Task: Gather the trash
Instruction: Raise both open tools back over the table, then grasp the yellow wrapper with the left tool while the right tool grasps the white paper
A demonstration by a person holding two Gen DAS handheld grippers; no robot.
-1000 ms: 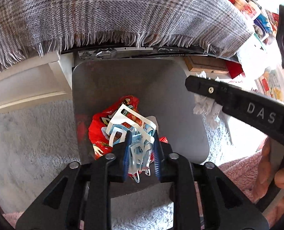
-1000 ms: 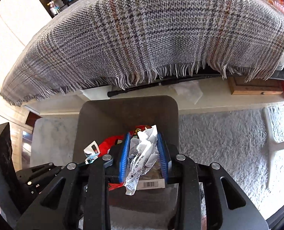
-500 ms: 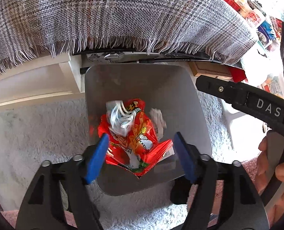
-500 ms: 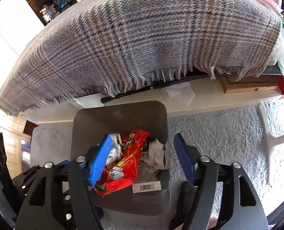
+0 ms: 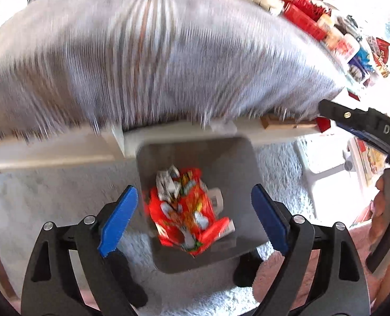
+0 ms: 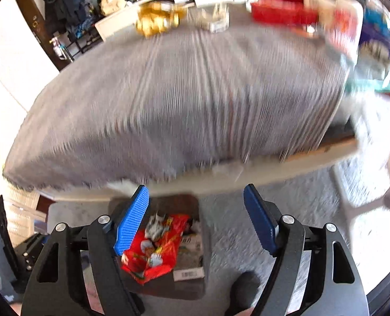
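Note:
A grey trash bin (image 5: pixel 237 163) stands on the pale carpet below the table edge. Inside lie a red snack wrapper (image 5: pixel 189 216), crumpled white plastic and paper scraps. My left gripper (image 5: pixel 195 221) is open and empty, well above the bin. My right gripper (image 6: pixel 196 220) is open and empty, raised above the bin (image 6: pixel 195 287), where the red wrapper (image 6: pixel 152 250) and a barcode label show. The right gripper's body also appears at the right of the left wrist view (image 5: pixel 366 123). Both views are motion-blurred.
A table draped with a grey plaid fringed cloth (image 5: pixel 155 58) overhangs the bin. On it lie red boxes (image 6: pixel 287 8), a yellow wrapper (image 6: pixel 155 21) and other packets. A wooden box (image 5: pixel 287 125) sits on a low white shelf. A white stand base (image 5: pixel 324 168) is at right.
Both grippers opened and dropped their trash, plastic rings from the left and crumpled paper from the right, into the bin. Both have since risen and tilted up toward the tabletop.

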